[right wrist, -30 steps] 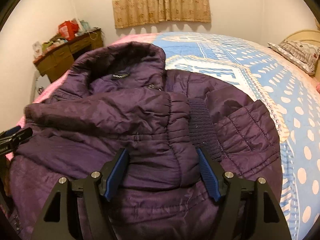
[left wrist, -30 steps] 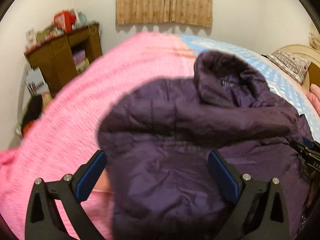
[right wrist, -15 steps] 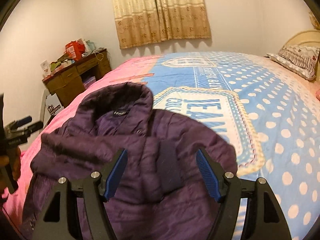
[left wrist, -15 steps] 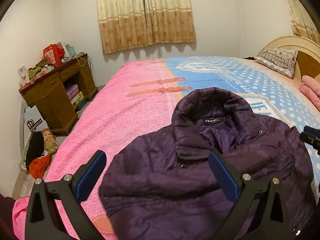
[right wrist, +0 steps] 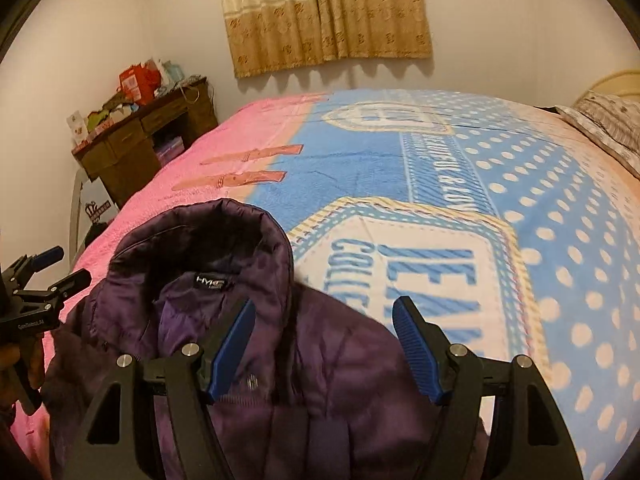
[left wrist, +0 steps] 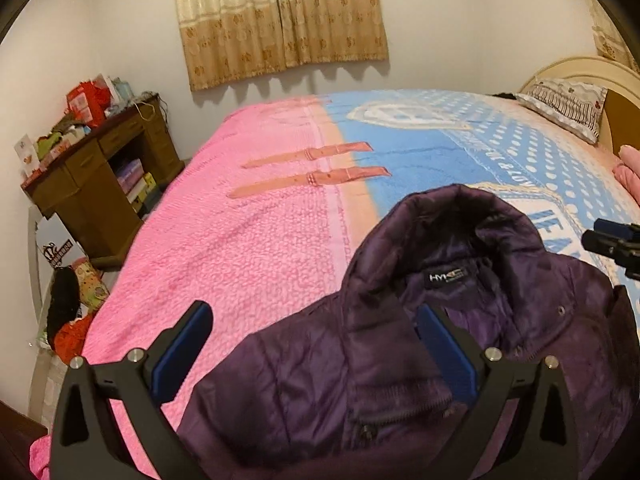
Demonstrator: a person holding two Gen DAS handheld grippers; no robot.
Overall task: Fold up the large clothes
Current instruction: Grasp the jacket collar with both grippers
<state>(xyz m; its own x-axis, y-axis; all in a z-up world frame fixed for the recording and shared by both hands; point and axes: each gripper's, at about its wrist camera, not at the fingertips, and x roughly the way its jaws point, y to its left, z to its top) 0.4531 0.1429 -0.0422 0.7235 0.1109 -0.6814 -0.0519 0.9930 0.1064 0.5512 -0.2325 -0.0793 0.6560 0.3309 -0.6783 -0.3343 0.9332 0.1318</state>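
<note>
- Presently on the bed (right wrist: 440, 168): one purple padded jacket (left wrist: 320, 380), lying under and just ahead of both claws, collar end away from them, with one neck label (left wrist: 448, 278) showing inside the collar (left wrist: 460, 216).
- Left gripper (left wrist: 312, 354): released, jaws standing wide, nothing between the pads; the jacket's shoulder lies below the gap, apart from it.
- Right gripper (right wrist: 322, 350): likewise released and wide; the jacket's front lies below its left finger, bare bedspread beyond its right finger.
- Handling, as I judge it: quilted and puffy, so soft and springy, not stiff; light for its bulk; the shell looks slick, so a shallow pinch may slide off. Folds will likely puff back unless pressed flat.
- Where to take hold, as I judge it: a thick seam or edge, such as the shoulder seam, collar base or hem, pinching both layers deep between the pads.
- Count of task things: jacket, one; sleeves, not clearly told apart from here.
- Count of the rest: grippers, two; pillow (left wrist: 568, 100), one, far off to the right; wooden desk (left wrist: 96, 184), one, far off to the left; curtain (right wrist: 324, 12), one pair, on the wall ahead.
</note>
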